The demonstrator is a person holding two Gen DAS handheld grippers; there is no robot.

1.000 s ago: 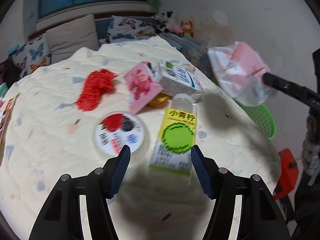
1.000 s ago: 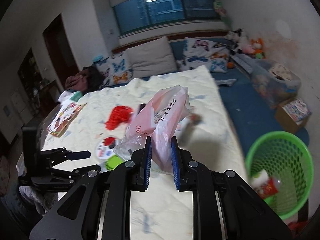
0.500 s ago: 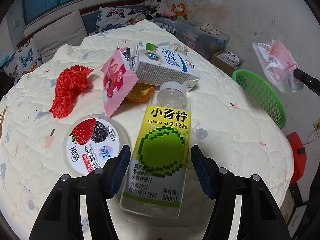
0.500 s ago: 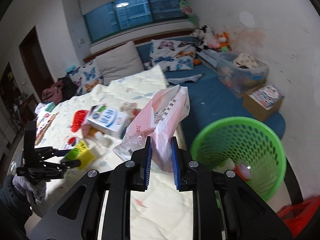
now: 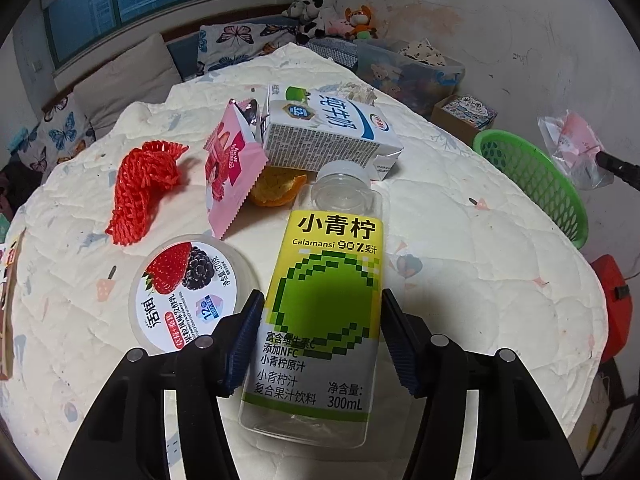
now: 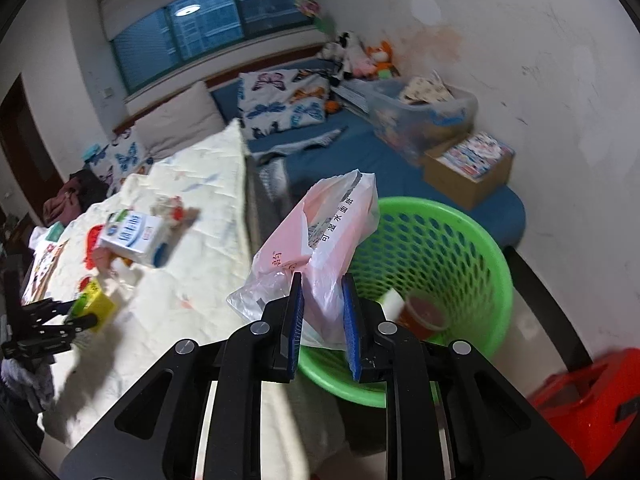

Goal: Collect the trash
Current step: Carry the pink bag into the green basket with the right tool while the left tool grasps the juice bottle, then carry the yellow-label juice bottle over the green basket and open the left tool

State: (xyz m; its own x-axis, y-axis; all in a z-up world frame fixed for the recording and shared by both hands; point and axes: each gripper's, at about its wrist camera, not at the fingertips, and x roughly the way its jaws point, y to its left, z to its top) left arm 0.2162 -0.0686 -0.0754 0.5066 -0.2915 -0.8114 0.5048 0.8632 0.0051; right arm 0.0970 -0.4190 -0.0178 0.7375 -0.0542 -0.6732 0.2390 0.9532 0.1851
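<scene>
My right gripper (image 6: 322, 312) pinches a crumpled pink-and-clear plastic bag (image 6: 320, 236) at frame centre, over the round green perforated plastic basket (image 6: 460, 248) holding a red-brown cup (image 6: 424, 312). My left gripper (image 5: 320, 344) is spread around a clear calamansi juice bottle with a yellow-green label (image 5: 326, 312) lying on the white quilted cover (image 5: 460, 240). Beyond it lie a berry yogurt tub (image 5: 186, 292), pink wrapper (image 5: 230, 164), red mesh net (image 5: 144, 184) and white milk carton (image 5: 328, 132).

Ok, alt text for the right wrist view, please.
The right gripper holds a crumpled pink-and-clear plastic bag in front of a green mesh basket with some trash already inside. To the left, a quilted surface still carries a milk carton.
</scene>
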